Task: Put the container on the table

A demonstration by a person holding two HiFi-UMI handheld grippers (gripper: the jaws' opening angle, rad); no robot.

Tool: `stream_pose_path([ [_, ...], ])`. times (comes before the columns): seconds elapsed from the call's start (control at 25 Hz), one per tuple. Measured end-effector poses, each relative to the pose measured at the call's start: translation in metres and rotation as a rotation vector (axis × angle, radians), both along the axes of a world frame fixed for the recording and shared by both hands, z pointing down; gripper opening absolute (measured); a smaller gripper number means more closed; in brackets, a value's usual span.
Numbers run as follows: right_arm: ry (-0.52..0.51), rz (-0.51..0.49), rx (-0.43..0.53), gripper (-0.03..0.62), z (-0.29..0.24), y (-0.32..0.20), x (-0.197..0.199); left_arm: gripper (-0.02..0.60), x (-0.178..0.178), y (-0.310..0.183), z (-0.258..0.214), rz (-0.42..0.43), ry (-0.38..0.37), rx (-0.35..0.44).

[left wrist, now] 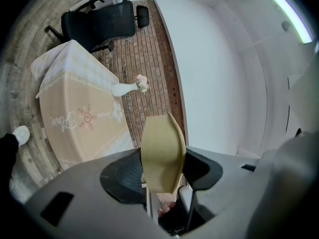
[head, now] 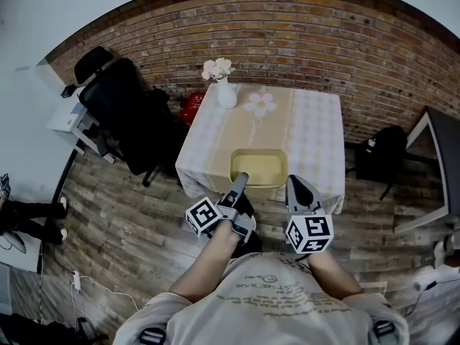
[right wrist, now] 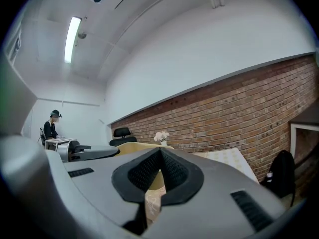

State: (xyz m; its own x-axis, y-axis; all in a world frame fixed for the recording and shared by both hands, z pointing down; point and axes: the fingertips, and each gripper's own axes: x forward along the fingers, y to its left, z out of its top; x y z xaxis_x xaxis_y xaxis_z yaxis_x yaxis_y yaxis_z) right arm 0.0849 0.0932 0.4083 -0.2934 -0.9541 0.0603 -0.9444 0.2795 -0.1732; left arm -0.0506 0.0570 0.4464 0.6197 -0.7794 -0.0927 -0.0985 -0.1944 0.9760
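A shallow yellow container (head: pixel 259 167) hangs over the near edge of the cloth-covered table (head: pixel 316 128), between my two grippers. My left gripper (head: pixel 241 180) is shut on its near left rim. In the left gripper view the container (left wrist: pixel 162 153) stands edge-on, pinched between the black pads of that gripper (left wrist: pixel 162 164). My right gripper (head: pixel 293 182) is at the container's right rim. In the right gripper view its pads (right wrist: pixel 159 156) meet at the tips, with the yellow container (right wrist: pixel 132 146) running behind them, so the hold is partly hidden.
A white vase of flowers (head: pixel 226 92) stands at the table's far left corner. A black office chair (head: pixel 122 113) is left of the table, a black backpack (head: pixel 381 153) right of it, a brick wall behind. A person (right wrist: pixel 50 128) sits far off.
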Motion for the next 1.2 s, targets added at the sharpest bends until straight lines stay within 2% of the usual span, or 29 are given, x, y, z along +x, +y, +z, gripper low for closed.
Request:
stream_pose_path([
  [0.16,0.004,0.011,-0.006,0.002,0.003,-0.015,0.004,0.225,0.001,-0.019,0.009,-0.001,-0.012,-0.018],
  [0.4,0.009,0.018,-0.026,0.002,0.013,-0.049,0.011,0.225,0.007,-0.055,0.018,-0.002,0.021,-0.022],
  [0.52,0.001,0.013,-0.039,0.002,0.017,-0.072,0.009,0.225,0.005,-0.076,0.024,-0.004,0.008,-0.029],
  [0.72,-0.002,0.005,-0.052,0.002,0.018,-0.118,0.003,0.225,0.002,-0.12,0.023,0.001,0.043,-0.027],
  [1.0,-0.002,0.015,-0.062,0.002,0.017,-0.176,-0.004,0.225,-0.003,-0.18,0.024,0.021,0.037,-0.044],
  [1.2,0.006,0.039,-0.074,0.002,0.016,-0.215,-0.009,0.225,-0.009,-0.222,0.032,0.042,0.007,-0.072],
])
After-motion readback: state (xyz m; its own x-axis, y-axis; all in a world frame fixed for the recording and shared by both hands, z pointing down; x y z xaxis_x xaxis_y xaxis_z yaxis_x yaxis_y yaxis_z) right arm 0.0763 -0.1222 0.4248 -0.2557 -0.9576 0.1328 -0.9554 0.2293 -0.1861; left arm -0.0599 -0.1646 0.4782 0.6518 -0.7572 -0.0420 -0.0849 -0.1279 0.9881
